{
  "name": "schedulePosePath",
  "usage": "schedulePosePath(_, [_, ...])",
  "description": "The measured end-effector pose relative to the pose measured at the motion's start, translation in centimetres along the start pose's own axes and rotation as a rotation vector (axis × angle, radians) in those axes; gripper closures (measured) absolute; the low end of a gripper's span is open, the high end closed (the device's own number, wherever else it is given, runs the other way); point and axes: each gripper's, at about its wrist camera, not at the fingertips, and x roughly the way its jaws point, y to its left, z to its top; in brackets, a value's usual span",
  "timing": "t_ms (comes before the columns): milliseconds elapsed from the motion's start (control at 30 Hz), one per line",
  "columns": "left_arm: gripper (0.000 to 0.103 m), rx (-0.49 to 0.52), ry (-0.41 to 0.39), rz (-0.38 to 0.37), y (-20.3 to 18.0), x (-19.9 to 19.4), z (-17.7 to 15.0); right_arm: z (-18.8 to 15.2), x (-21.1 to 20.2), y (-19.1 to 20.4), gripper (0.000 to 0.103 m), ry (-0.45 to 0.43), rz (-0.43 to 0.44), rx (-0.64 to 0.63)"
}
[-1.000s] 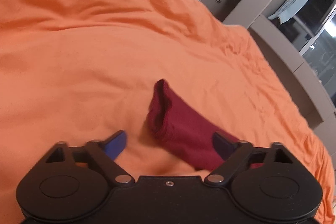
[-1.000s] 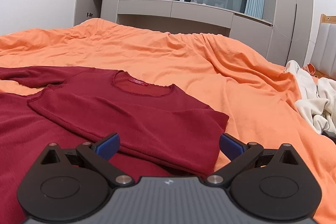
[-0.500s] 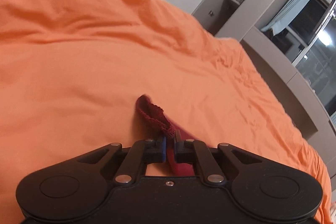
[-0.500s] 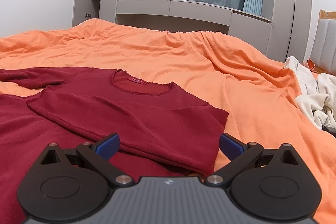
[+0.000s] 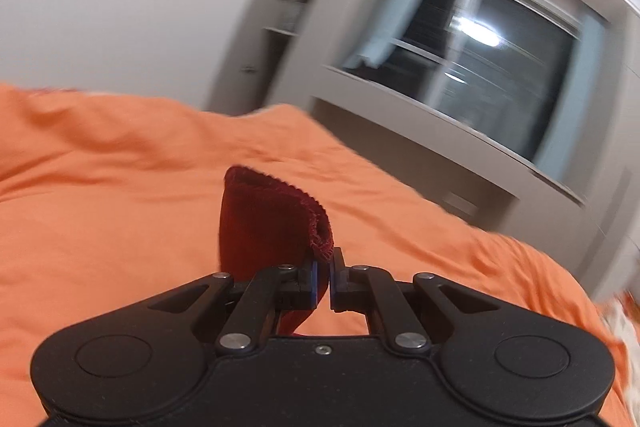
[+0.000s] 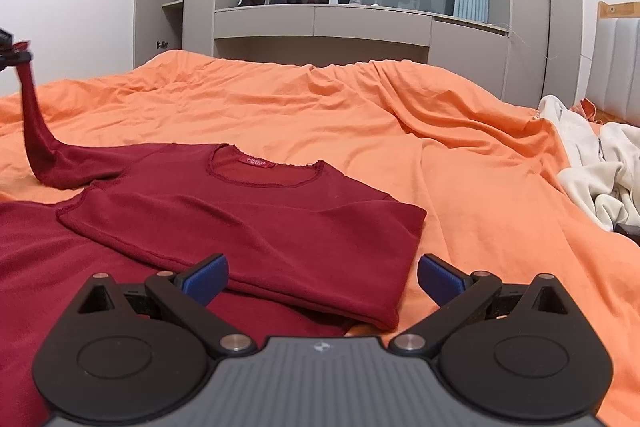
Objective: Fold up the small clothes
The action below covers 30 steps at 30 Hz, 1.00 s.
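The dark red shirt [image 6: 248, 219] lies partly folded on the orange bedspread [image 6: 440, 147] toward its near left side, with its long sleeve [image 6: 38, 143] pulled up off the bed by the left gripper [image 5: 323, 277], whose fingers are clamped on the cuff [image 5: 304, 215]. The right gripper [image 6: 322, 277] hovers just over the shirt's near folded edge with its fingers apart and nothing between them. The cuff is only pinched at its rim, so a quick swing could slip it free or drag the folded body askew, since nothing pins it.
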Motion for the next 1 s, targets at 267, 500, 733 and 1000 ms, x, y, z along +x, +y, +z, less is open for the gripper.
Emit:
schedulePosePath(267, [0.098, 0.19, 0.118, -0.22, -13.1, 1.0, -5.2, 0.1, -0.1, -1.2, 0.0, 0.018, -0.08, 0.049])
schedulePosePath(500, [0.098, 0.393, 0.321, -0.373, -20.6, 2.0, -14.3, 0.1, -0.1, -2.4, 0.0, 0.022, -0.141, 0.069])
schedulePosePath(733, [0.098, 0.48, 0.512, -0.446, -22.2, 3.6, -21.4, 0.0, 0.2, -2.9, 0.0, 0.029, -0.166, 0.082])
schedulePosePath(1000, [0.072, 0.513, 0.6, -0.525, -21.1, 1.3, -22.6, -0.2, 0.8, -2.6, 0.0, 0.052, -0.164, 0.062])
